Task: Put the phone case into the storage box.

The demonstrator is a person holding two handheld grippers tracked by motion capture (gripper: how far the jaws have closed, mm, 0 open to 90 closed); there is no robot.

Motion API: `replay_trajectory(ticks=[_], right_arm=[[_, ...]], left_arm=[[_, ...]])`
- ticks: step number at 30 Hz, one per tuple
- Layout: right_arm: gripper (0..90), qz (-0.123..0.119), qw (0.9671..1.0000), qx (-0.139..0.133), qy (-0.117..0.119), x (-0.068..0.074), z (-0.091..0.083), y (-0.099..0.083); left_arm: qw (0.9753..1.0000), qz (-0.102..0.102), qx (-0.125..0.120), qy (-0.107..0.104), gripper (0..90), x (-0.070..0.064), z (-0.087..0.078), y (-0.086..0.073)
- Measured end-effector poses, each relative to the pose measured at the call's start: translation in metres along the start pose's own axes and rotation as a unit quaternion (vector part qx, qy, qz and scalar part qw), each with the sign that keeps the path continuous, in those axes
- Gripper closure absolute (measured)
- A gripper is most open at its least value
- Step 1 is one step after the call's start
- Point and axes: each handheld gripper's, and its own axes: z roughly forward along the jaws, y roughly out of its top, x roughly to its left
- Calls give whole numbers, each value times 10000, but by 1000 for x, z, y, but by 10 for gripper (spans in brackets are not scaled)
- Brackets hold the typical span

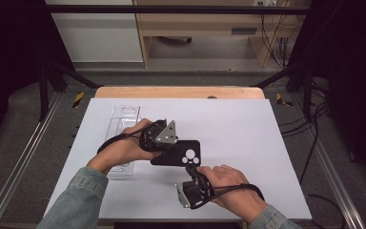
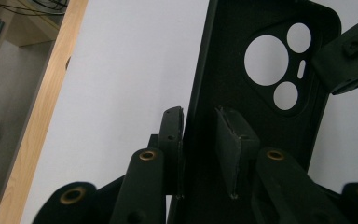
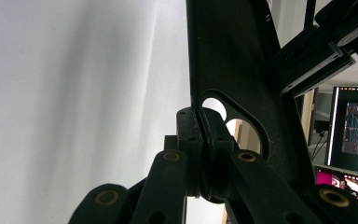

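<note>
A black phone case with round camera cut-outs is held just above the white table, between both hands. My left gripper is at the case's left end. In the left gripper view its jaws straddle the case's side edge, with a gap between the inner pad and the edge, so the left gripper looks open. My right gripper comes from the near side. It is shut on the case's rim beside the camera cut-out.
A clear plastic package lies at the table's left, partly under the left hand. The wooden table edge runs along the back. Metal rails flank the table. A lit monitor stands off to the side.
</note>
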Motion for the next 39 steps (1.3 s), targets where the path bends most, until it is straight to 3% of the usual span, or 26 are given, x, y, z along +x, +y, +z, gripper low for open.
replay_trajectory(ticks=[7,8,10,16,27,31,33,34,37,39], right_arm=[[876,-61,10000,-29,18,1,1,3],[876,-93,9999,-54,16,0,1,4],[876,-49,10000,-52,37,0,1,6],[874,25,9998,-85,153,-4,3,6],[869,33,9991,-160,404,-9,6,6],[865,83,9987,-198,455,-10,8,6],[840,119,9988,-168,448,-11,8,5],[758,168,9986,-211,462,-11,8,4],[703,222,9985,-241,431,-11,8,2],[592,330,9985,-258,350,-12,7,0]], left_arm=[[9999,-6,168,13,827,2,-4,0],[9994,-226,275,16,841,2,-4,0],[9992,-227,320,47,845,1,-4,1],[9986,40,480,217,869,-3,-6,2],[9981,120,529,300,879,-8,-8,-2],[9972,167,570,458,881,-12,-9,-1],[9971,147,569,489,881,-11,-9,-2],[9970,63,556,532,882,-9,-9,-3],[9968,46,579,556,882,-8,-10,-4],[9967,10,567,588,882,-7,-10,-5]])
